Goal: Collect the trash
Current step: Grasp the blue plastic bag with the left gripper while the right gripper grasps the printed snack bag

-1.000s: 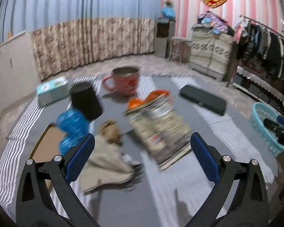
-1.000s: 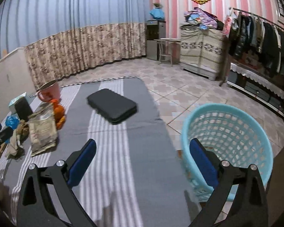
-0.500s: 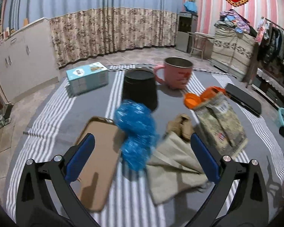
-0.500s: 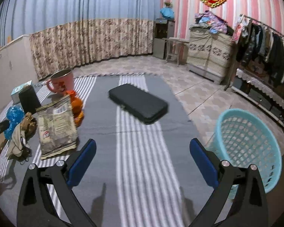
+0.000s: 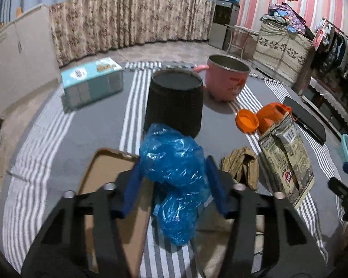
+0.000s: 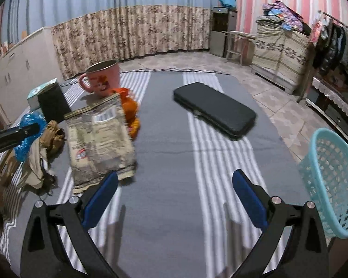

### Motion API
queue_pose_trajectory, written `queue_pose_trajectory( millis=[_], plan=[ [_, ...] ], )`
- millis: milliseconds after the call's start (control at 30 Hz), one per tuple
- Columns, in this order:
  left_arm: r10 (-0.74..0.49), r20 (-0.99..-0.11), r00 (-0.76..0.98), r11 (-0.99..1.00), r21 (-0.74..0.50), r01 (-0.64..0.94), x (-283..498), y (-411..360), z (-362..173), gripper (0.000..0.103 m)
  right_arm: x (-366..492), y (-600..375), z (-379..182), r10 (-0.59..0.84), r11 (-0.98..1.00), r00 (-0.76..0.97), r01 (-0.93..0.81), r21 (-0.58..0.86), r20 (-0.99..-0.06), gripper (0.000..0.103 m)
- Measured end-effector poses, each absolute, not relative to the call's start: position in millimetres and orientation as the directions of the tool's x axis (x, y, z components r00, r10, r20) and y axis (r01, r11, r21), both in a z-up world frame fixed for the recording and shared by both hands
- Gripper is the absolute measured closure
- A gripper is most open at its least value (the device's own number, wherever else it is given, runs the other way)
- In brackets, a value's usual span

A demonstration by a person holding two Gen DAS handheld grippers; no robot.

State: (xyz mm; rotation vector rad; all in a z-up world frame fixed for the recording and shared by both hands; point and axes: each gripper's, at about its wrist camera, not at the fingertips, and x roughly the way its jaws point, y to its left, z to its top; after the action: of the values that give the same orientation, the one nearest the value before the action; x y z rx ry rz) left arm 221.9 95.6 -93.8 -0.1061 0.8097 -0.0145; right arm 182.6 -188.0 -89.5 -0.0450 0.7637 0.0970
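Left gripper point(image 5: 174, 180): blue pads pressed in on both sides of the crumpled blue plastic bag point(image 5: 176, 180), clamped on it. Bag sits at the near-left part of the grey striped mat point(image 5: 99, 127), overlapping the right edge of the flat brown cardboard tray point(image 5: 109, 185); can't tell if it's lifted off the mat.

Just behind the bag: black woven cylindrical basket point(image 5: 174, 99), upright. Further back, pink enamel mug point(image 5: 227, 78) on the right, light-blue cardboard box point(image 5: 92, 81) on the left.

Right of the bag: crumpled tan cloth point(image 5: 241, 166), then the printed paper snack pouch point(image 5: 285, 159) lying flat, its far end up against the orange plastic bottle and loose cap point(image 5: 259, 118).

Right gripper point(image 6: 174, 192): fingers spread wide, holding nothing, over a bare stretch of mat near the pouch's near corner.

Black flat zip case point(image 6: 215, 108) lies mid-mat, further back, well apart from the clutter. Turquoise plastic mesh laundry basket point(image 6: 331, 180) stands at the right, off the mat's right edge.
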Motion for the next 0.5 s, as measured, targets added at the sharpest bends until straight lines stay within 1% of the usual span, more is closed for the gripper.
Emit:
queue_pose_trajectory(
  millis=[33,133,233,300,367,500],
  plan=[
    [-0.063,-0.722,0.689,0.994,-0.108,-0.023,221,95,-94,0.068,184,-180,-90,0.078,0.993,0.716,-0.118,-0.011,-0.694,0.006],
    [-0.065,-0.708,0.703,0.994,-0.107,-0.016,216,96,-89,0.072,188,-158,-91,0.096,0.987,0.708,-0.159,-0.025,-0.700,0.006],
    [-0.051,-0.689,0.723,0.996,-0.084,-0.010,206,97,-81,0.073,190,-140,-93,0.097,0.981,0.700,-0.188,-0.053,-0.707,0.006],
    [-0.036,-0.679,0.733,0.998,-0.068,-0.013,199,101,-76,0.073,196,-130,-96,0.064,0.979,0.691,-0.183,-0.088,-0.720,0.006],
    [-0.030,-0.673,0.739,0.998,-0.066,-0.020,191,107,-72,0.073,204,-129,-97,0.067,0.982,0.677,-0.175,-0.072,-0.733,0.006],
    [-0.033,-0.670,0.741,0.996,-0.079,-0.028,180,117,-69,0.073,223,-130,-107,0.070,0.982,0.612,-0.179,-0.052,-0.788,0.006]
  ],
)
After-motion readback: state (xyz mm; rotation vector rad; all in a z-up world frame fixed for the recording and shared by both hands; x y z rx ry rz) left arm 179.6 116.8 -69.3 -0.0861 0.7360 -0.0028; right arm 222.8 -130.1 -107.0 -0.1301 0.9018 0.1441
